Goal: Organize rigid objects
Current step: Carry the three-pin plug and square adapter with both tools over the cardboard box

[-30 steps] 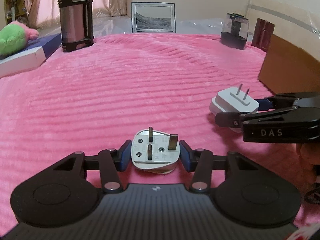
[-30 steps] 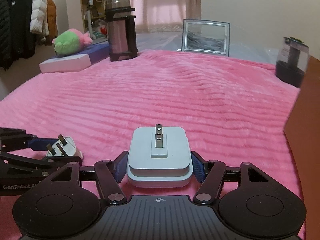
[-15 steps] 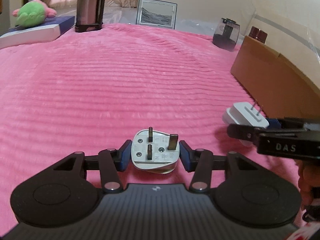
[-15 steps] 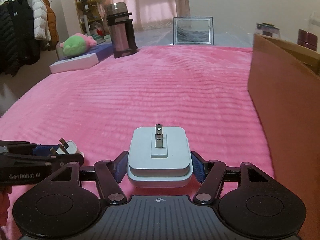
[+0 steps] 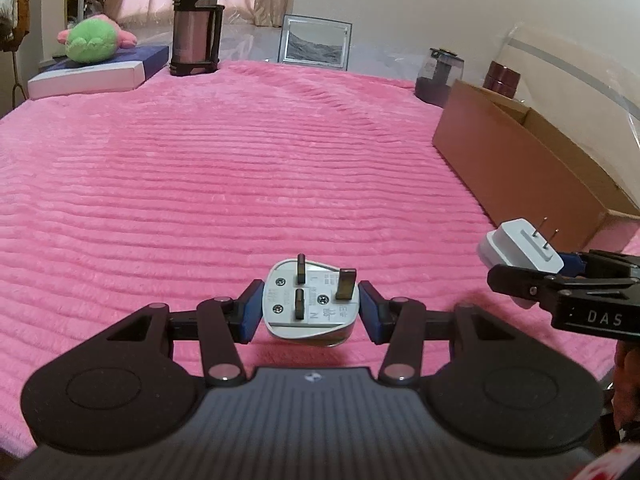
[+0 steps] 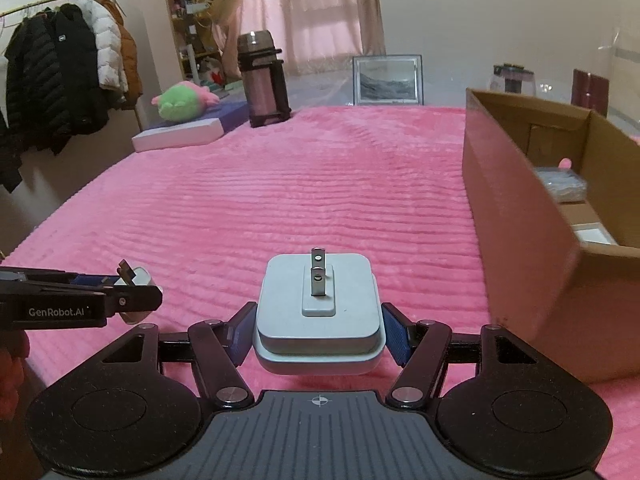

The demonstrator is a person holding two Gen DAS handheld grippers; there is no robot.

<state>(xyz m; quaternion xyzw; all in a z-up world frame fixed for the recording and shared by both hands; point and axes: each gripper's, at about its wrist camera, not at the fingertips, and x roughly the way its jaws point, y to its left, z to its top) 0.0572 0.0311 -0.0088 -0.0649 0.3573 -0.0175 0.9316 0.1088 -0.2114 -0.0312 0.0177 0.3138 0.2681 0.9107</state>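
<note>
My left gripper point(image 5: 308, 308) is shut on a white three-pin plug point(image 5: 310, 304), pins up, held above the pink blanket. My right gripper point(image 6: 318, 320) is shut on a white square two-prong adapter point(image 6: 318, 304), prongs up. The adapter also shows at the right of the left wrist view point(image 5: 520, 250), and the plug at the left of the right wrist view point(image 6: 134, 280). An open cardboard box point(image 6: 520, 216) stands just right of the right gripper, with a few items inside.
The pink ribbed blanket point(image 5: 240, 168) covers the surface. At the far edge stand a steel flask point(image 5: 196, 24), a framed picture point(image 5: 316, 42), a dark jar point(image 5: 438, 76) and a green plush toy point(image 5: 92, 42) on a flat box. Coats hang at left point(image 6: 60, 80).
Both grippers have risen and pulled back with their plugs still held. The cardboard box has come into fuller view on the right, its open inside now showing.
</note>
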